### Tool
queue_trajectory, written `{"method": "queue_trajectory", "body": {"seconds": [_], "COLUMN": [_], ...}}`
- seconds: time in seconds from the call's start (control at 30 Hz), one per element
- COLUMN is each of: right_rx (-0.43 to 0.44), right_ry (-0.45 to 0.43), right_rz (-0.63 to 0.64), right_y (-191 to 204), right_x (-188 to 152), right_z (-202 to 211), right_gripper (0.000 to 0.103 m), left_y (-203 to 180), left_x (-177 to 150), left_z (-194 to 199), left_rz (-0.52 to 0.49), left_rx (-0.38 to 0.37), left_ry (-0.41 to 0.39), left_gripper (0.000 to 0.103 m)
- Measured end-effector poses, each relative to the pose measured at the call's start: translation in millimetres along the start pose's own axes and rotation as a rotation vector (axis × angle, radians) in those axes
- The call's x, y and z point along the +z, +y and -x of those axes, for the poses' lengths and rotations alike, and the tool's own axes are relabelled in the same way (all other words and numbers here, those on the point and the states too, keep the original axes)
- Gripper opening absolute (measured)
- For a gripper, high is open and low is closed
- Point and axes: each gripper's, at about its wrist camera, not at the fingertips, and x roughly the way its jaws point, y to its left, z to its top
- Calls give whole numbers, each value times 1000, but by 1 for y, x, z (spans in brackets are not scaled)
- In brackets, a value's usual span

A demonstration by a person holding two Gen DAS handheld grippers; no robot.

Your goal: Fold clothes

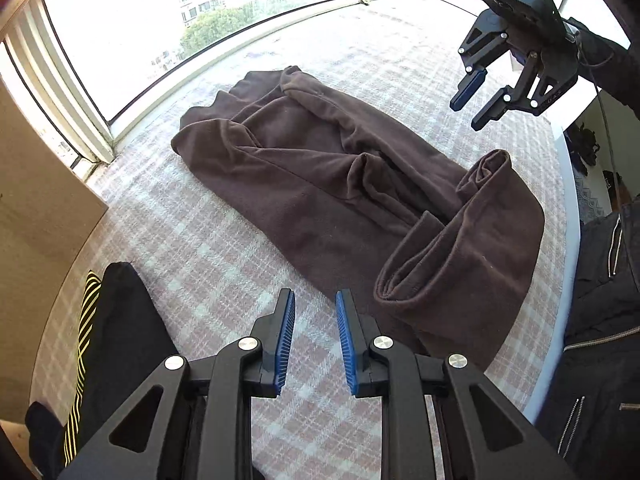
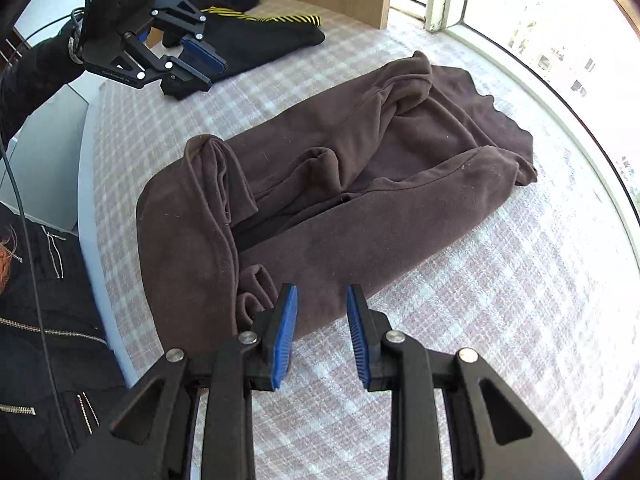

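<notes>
Left wrist view: nearest the lens, the left gripper (image 1: 315, 316) is seen with its blue pads parted by a narrow gap, nothing between them, only plaid bed cover (image 1: 224, 264) below. The brown fleece garment (image 1: 320, 184) is laid just ahead and to the right, roughly flattened, with one sleeve or leg end doubled back into a thick roll (image 1: 448, 256) beside the right-hand pad. No contact is made. A black garment with yellow stripes (image 1: 104, 340) is parked at the left edge. The right gripper (image 1: 482, 98) is held in the air well beyond the brown piece, jaws slightly apart, empty.

Right wrist view: the right gripper (image 2: 322, 316) is shown narrow-open and empty, tips over the near hem of the brown fleece garment (image 2: 360, 184), the left pad overlapping the cloth edge in the picture; touch cannot be confirmed. The left gripper (image 2: 200, 66) is seen raised at far left, above the striped garment (image 2: 256, 36), nothing gripped.

Handling, judged: fleece is soft, limp, light to medium weight, not slippery, not fragile. Layers are expected to drag together, so a pinch is best taken at the outer corners of the rolled end or the hem, one corner per gripper, through a single fold only. The loose bunching in the middle is likely to need smoothing.
</notes>
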Motion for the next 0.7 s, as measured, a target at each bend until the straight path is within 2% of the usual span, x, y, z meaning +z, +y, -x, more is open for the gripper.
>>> {"method": "queue_trajectory", "body": {"seconds": [0.07, 0.13, 0.17, 0.23, 0.3, 0.37, 0.47, 0.5, 0.57, 0.7], "right_rx": [6, -13, -24, -24, -8, 12, -17, -20, -1, -7], "right_ry": [-75, -144, -169, -218, -279, -347, -402, -413, -406, -379], "right_rz": [-75, -164, -216, -343, -477, -586, -637, -640, -649, -624], "right_y": [-12, 10, 21, 27, 26, 19, 19, 19, 17, 7], "right_x": [-2, -28, -41, -66, -84, -88, -94, -93, -90, -76], "right_z": [-11, -9, -14, -21, -31, -45, -47, -48, -53, -66], "right_gripper": [26, 28, 31, 52, 52, 52, 52, 52, 52, 52], "left_y": [-13, -25, -31, -38, -45, -48, -49, -49, -50, -53], "left_x": [-14, -26, -31, -36, -39, -40, -36, -34, -31, -23], "left_z": [2, 1, -1, -9, -17, -25, -33, -35, -40, -51], "left_rz": [20, 41, 52, 89, 131, 166, 182, 182, 175, 138], "left_rx": [-45, -90, -111, -152, -192, -212, -219, -218, -212, -193], "left_ry": [-9, -15, -18, -31, -43, -51, -54, -53, -47, -26], "left_gripper": [21, 23, 25, 29, 31, 31, 32, 36, 42, 43]}}
